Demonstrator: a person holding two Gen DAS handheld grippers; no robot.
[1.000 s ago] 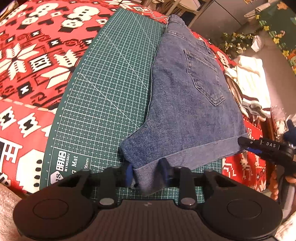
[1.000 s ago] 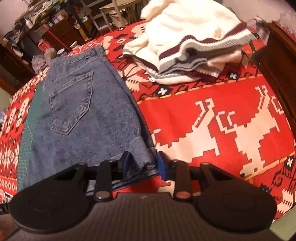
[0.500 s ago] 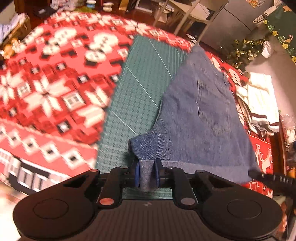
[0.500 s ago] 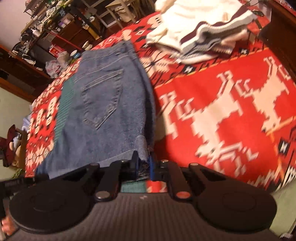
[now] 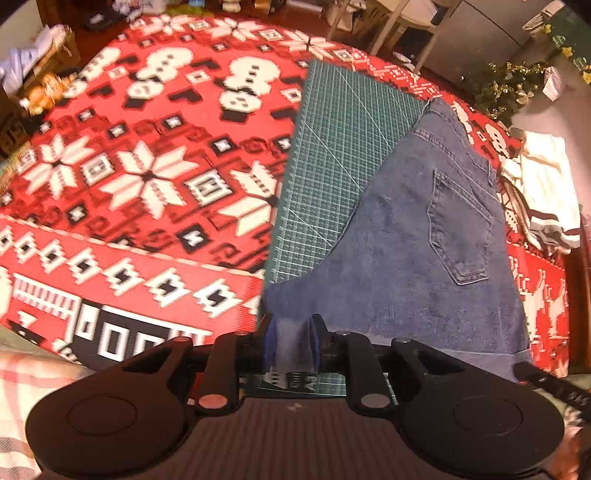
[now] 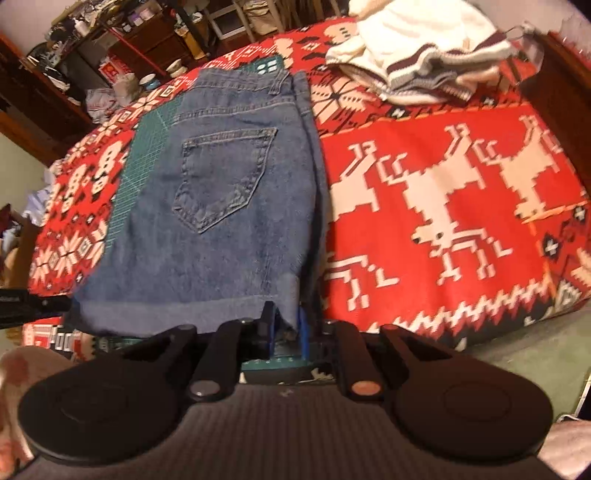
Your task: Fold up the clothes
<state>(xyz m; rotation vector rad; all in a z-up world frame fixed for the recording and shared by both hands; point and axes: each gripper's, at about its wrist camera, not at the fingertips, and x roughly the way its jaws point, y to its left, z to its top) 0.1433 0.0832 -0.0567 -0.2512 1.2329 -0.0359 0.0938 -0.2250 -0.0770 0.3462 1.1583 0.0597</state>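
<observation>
A lived-in home room, cluttered and festive. Red holiday blanket (image 5: 155, 177) with snowmen, snowflakes and reindeer spread over the work surface, a green cutting mat (image 5: 332, 166) laid on top. Dark wooden shelves (image 6: 147, 48) at the back, crowded with jars, boxes and bags. Tinsel-hung greenery (image 5: 506, 88) on the floor to one side. Pale chair legs (image 5: 391, 26) beyond the blanket. A white striped sweater (image 6: 424, 48) heaped nearby.
</observation>
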